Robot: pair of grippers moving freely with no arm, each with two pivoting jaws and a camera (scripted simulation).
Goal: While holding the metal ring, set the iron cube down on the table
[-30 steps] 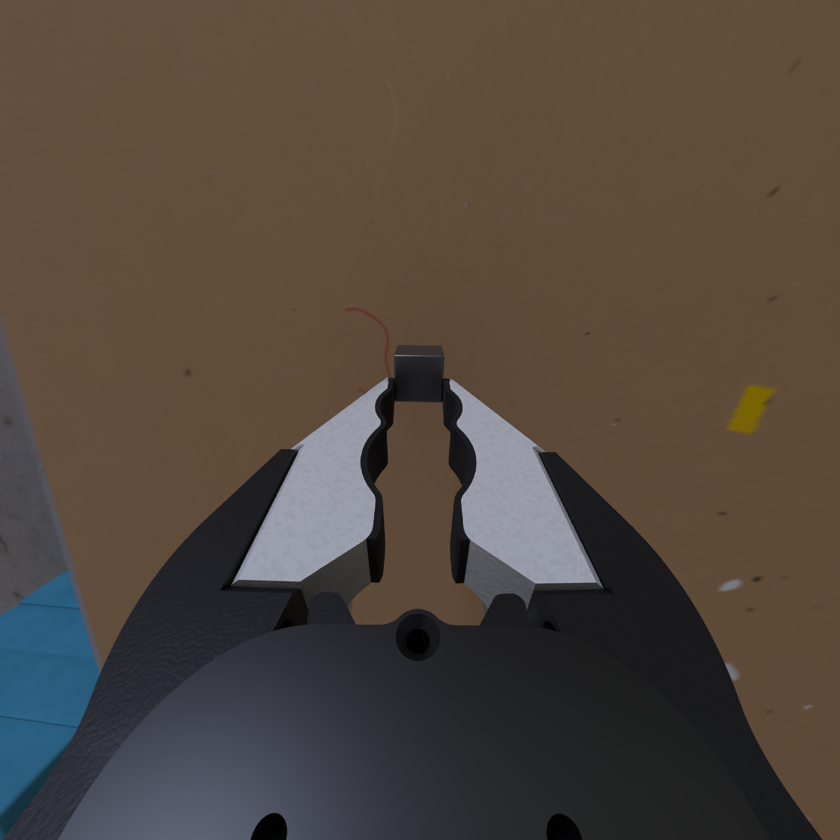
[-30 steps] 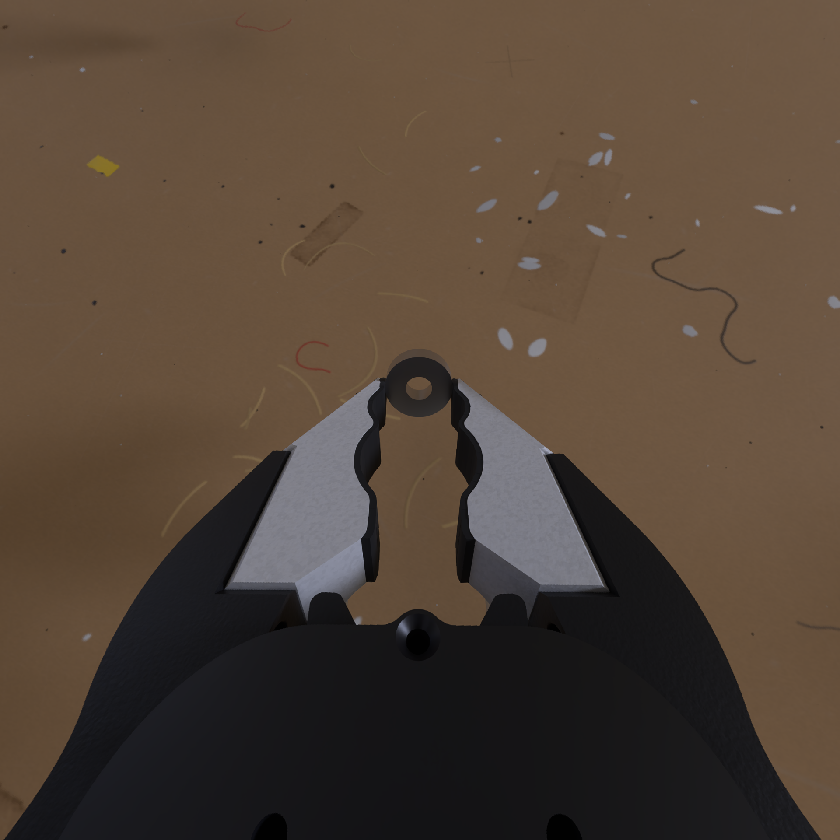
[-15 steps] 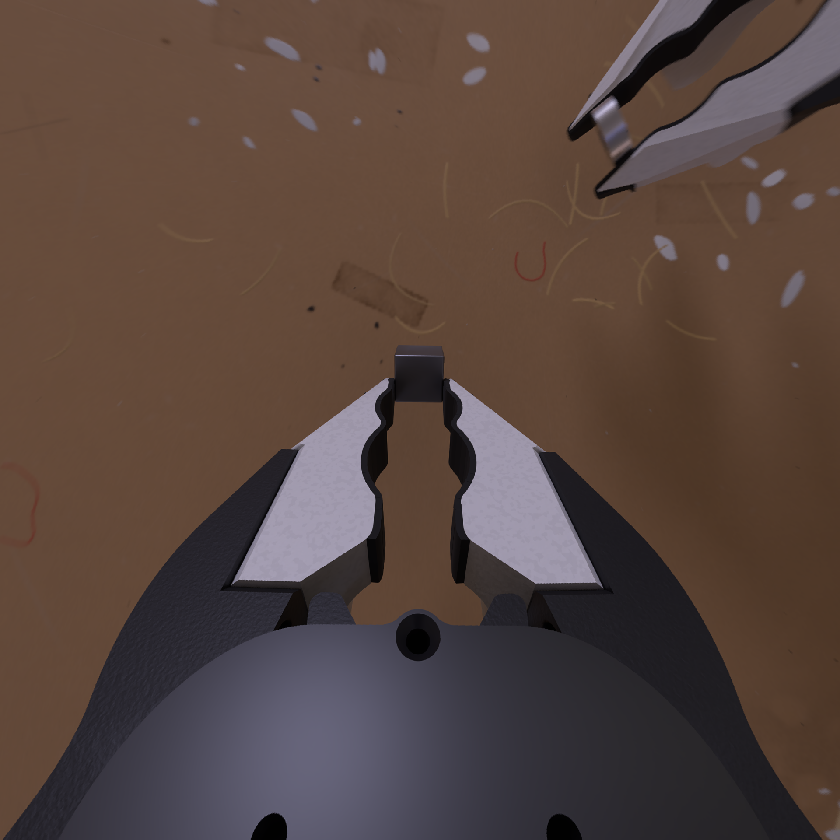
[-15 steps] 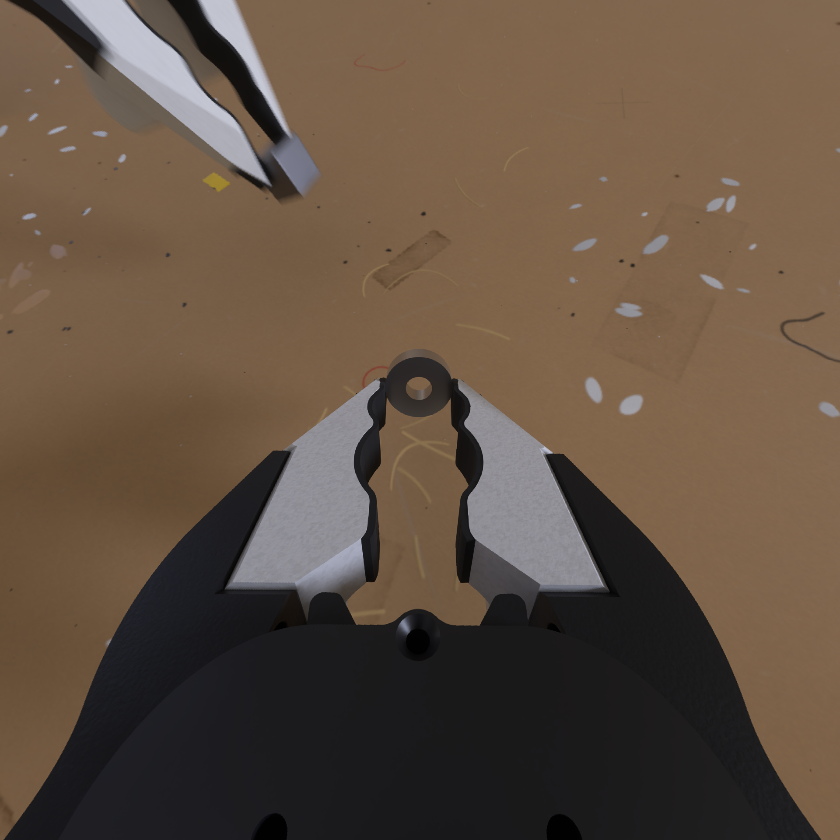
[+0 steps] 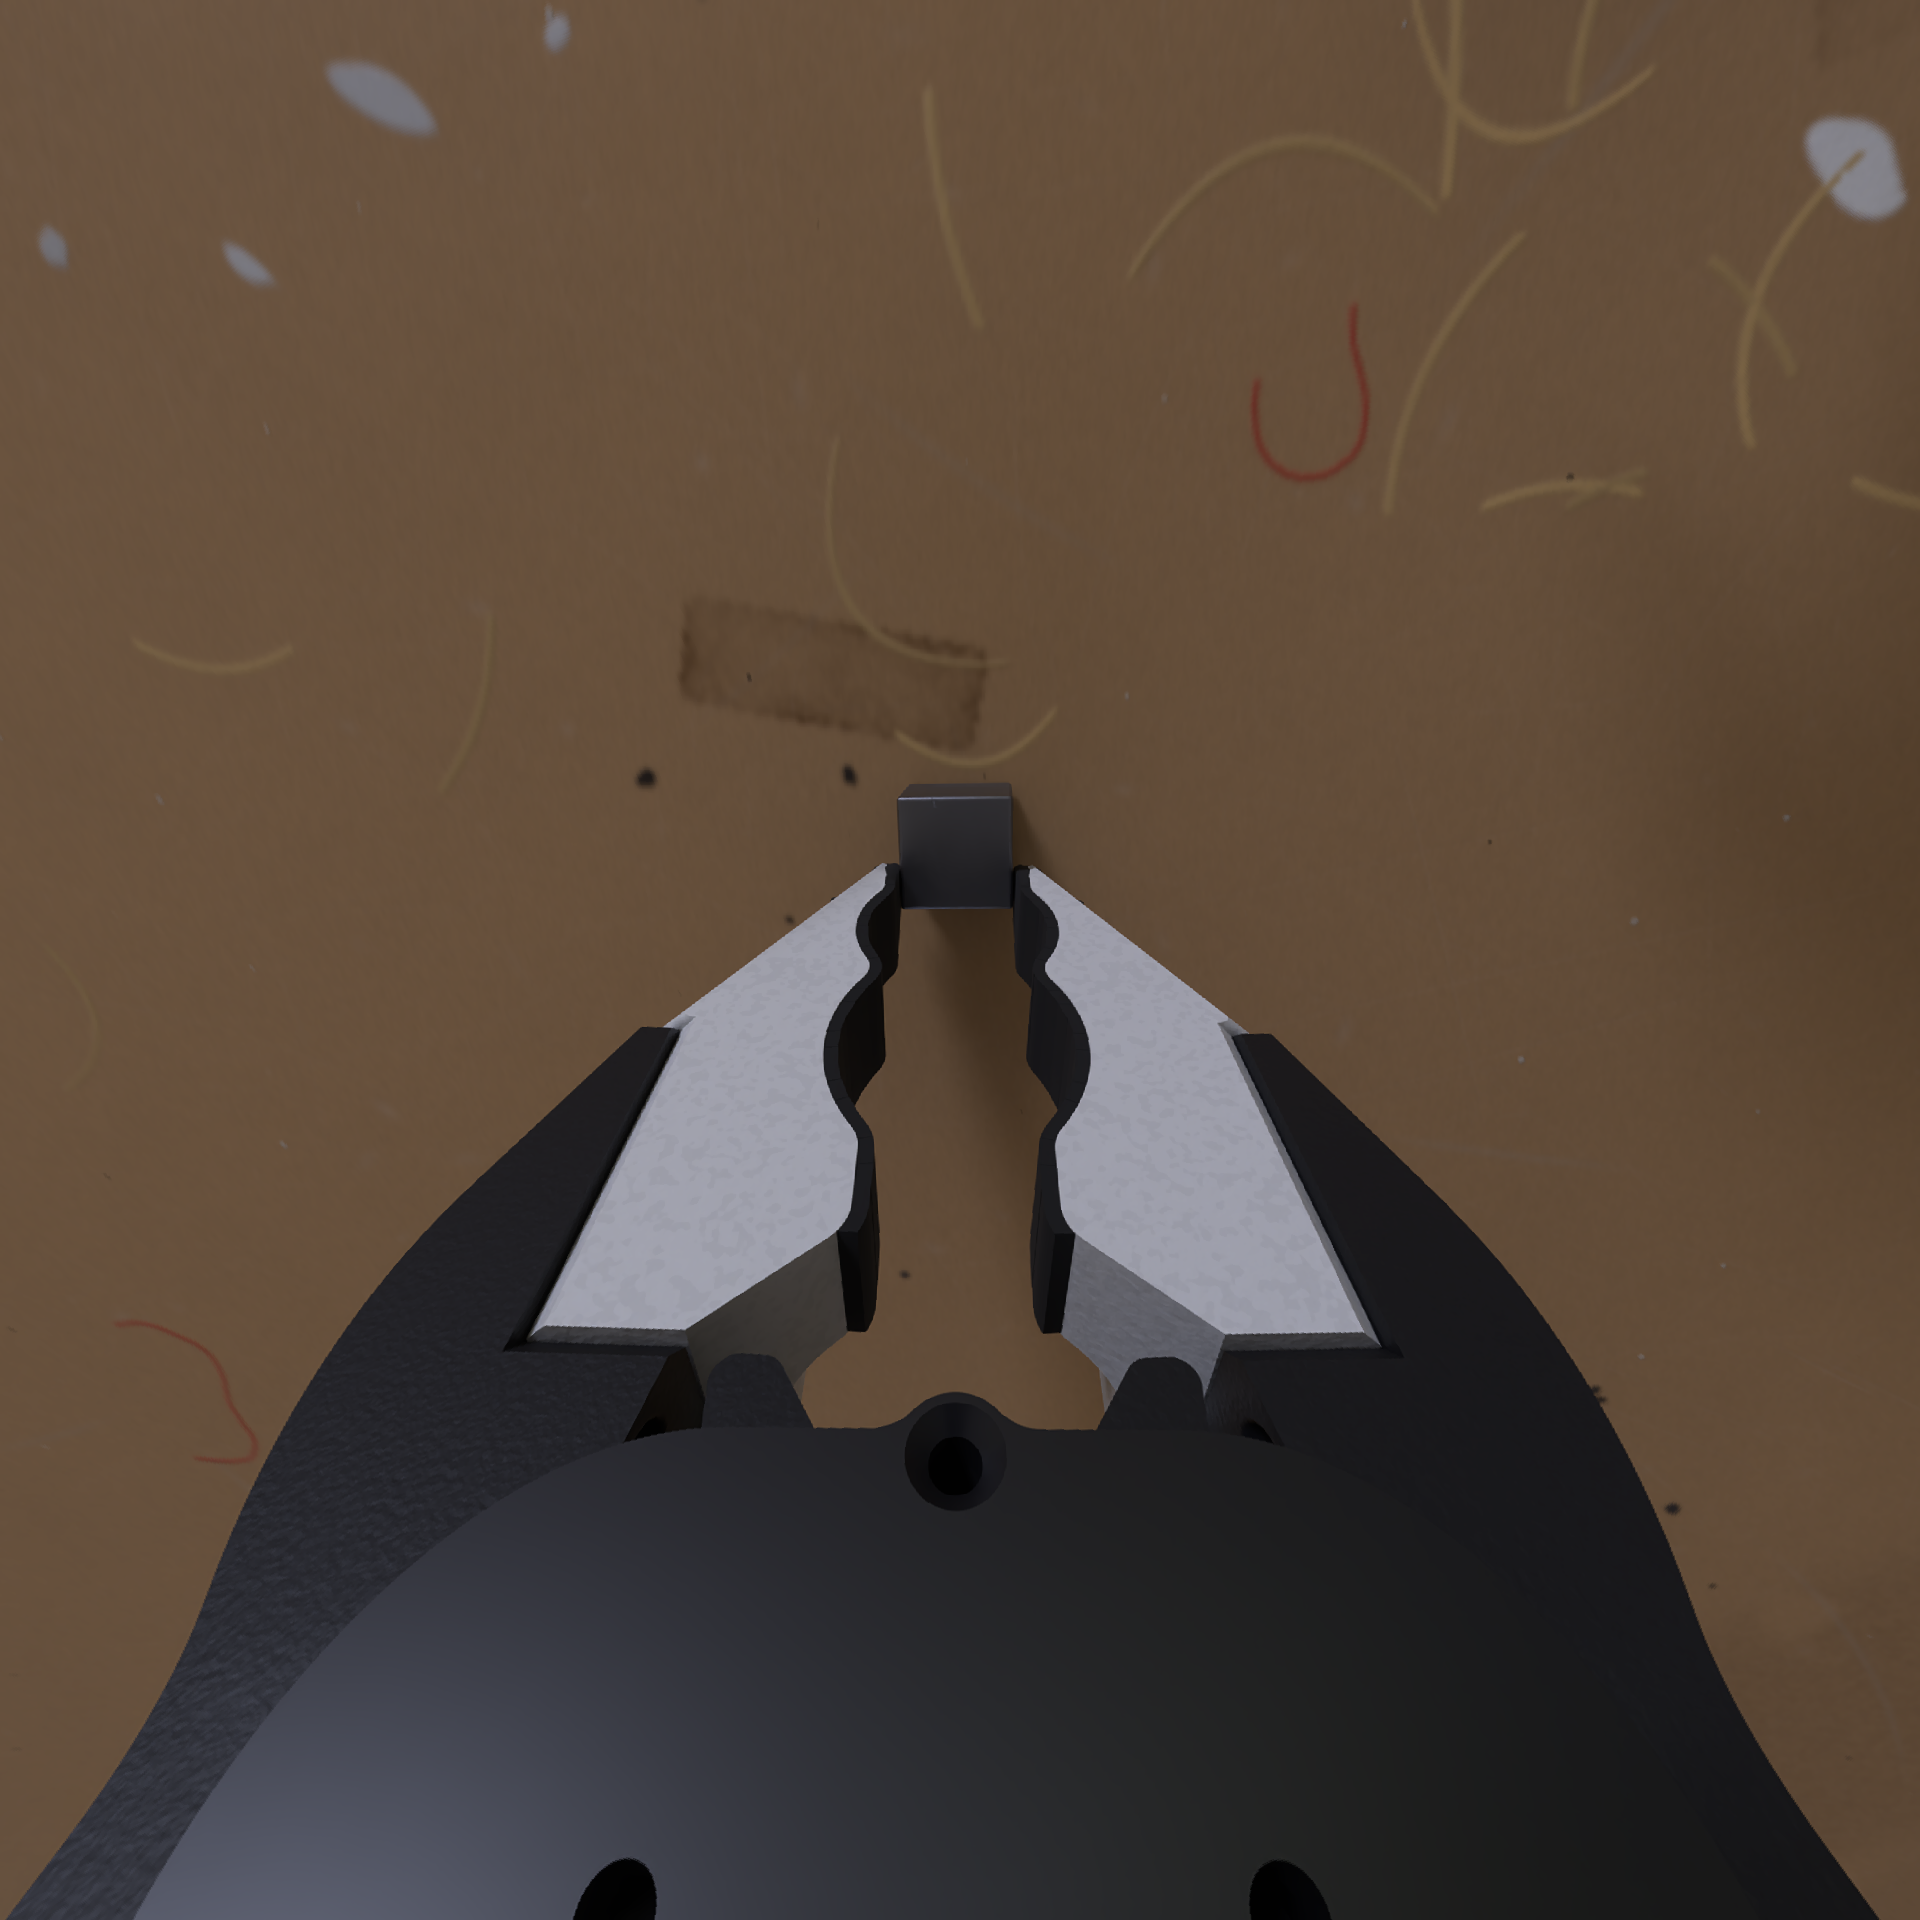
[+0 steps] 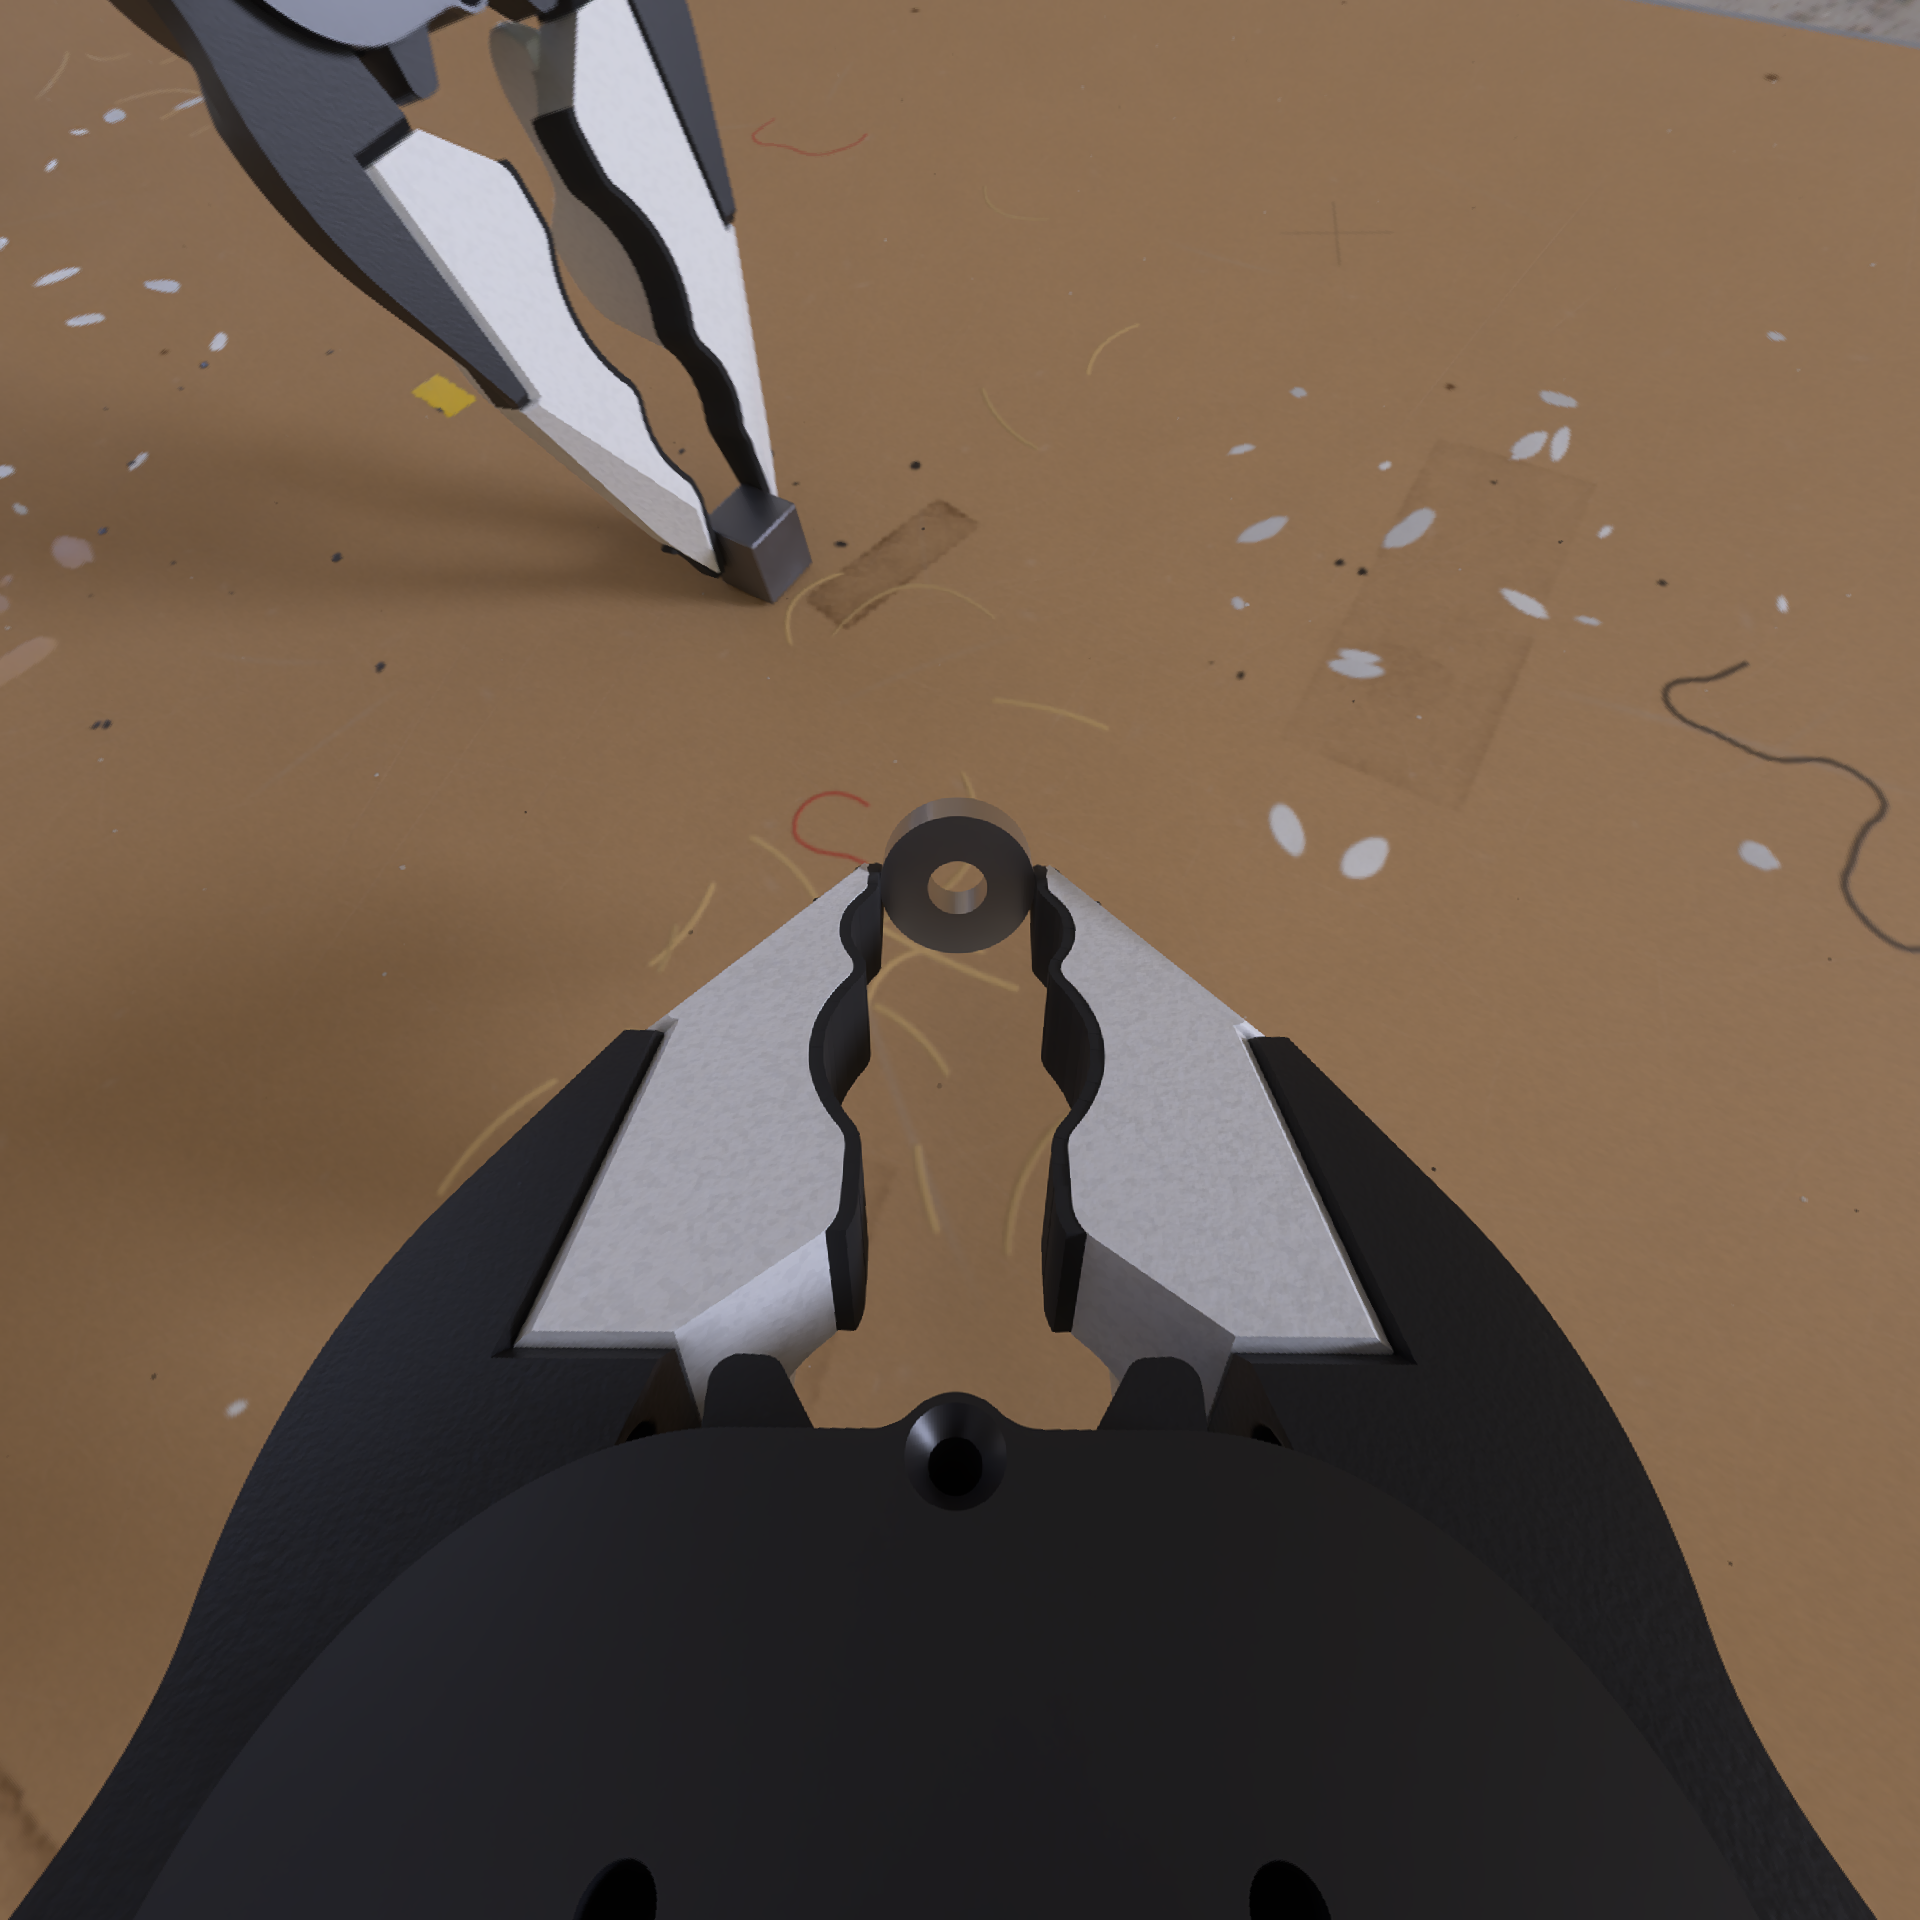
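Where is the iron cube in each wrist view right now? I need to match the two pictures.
Left wrist view: the iron cube sits at centre, clamped between the left gripper tips.
Right wrist view: the cube is upper left, at the tips of the left gripper, low against the table.
Shared landmark: the darker rectangular patch just beyond the cube.

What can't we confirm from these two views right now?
- Underside of the iron cube: left wrist view looks along the fingers; in the right wrist view its lower corner meets its shadow on the table, so contact is uncertain.
- Left gripper: its body is cut off by the top edge in the right wrist view.
- Far face of the metal ring, held by the right gripper: turned away.
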